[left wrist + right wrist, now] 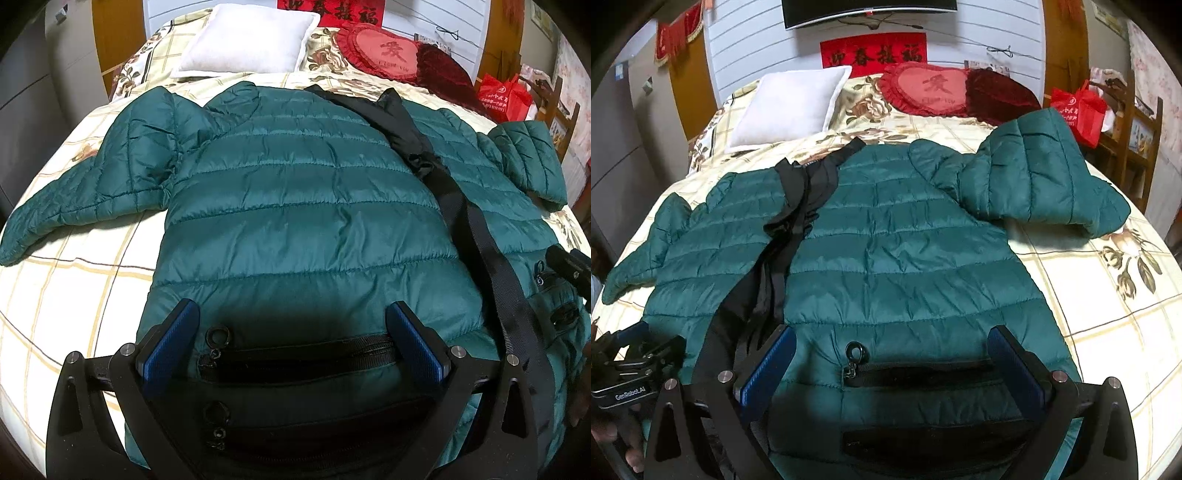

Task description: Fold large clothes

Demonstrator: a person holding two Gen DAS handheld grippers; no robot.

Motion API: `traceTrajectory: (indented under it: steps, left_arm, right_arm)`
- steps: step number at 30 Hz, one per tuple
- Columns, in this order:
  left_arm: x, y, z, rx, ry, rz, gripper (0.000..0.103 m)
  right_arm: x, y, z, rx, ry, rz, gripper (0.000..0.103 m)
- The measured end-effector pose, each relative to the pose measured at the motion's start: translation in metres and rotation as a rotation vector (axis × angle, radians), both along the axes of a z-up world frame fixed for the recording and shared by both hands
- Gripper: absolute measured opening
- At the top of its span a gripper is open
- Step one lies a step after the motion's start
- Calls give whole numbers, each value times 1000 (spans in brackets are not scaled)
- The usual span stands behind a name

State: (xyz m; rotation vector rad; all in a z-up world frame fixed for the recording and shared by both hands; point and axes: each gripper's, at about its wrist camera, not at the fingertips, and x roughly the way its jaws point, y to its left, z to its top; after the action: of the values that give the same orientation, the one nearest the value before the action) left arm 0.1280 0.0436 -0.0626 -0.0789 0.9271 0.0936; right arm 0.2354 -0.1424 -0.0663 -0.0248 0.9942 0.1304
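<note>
A dark green quilted puffer jacket (295,192) is spread front-up across a bed (74,295) covered with a cream checked and floral sheet. The front is closed, and a black zipper placket (454,206) runs from the collar down to the hem. One sleeve (92,192) is stretched out over the sheet on the left; the other sleeve (1041,181) is bent back on itself beside the right shoulder. A white pillow (251,40) and a red heart-shaped cushion (384,48) are seen at the head of the bed, well apart from the jacket.

The left tongs (291,343) are spread wide above the hem, with a zipped pocket (295,358) framed between the blue pads (170,339). The right tongs (894,365) are likewise spread wide above the other pocket (919,373), with nothing pinched. Whether the pads are touching the fabric cannot be told.

The step in hand is judged to be the very start: the jacket is laid out, no fold is yet made, and both tongs are poised at the bottom edge. The next move is judged to call for a firm pinch through the slippery, puffy hem at two points, or for the sleeves to be brought in across the body first, so that the padding is not dragged askew.
</note>
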Motion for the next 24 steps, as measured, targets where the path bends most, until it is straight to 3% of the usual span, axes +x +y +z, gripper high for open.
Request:
traceTrajectory:
  steps: [24]
  left_arm:
    - [1,1,-5,13,20,-12,102]
  right_arm:
    - [0,1,-1,10,-11,0,103]
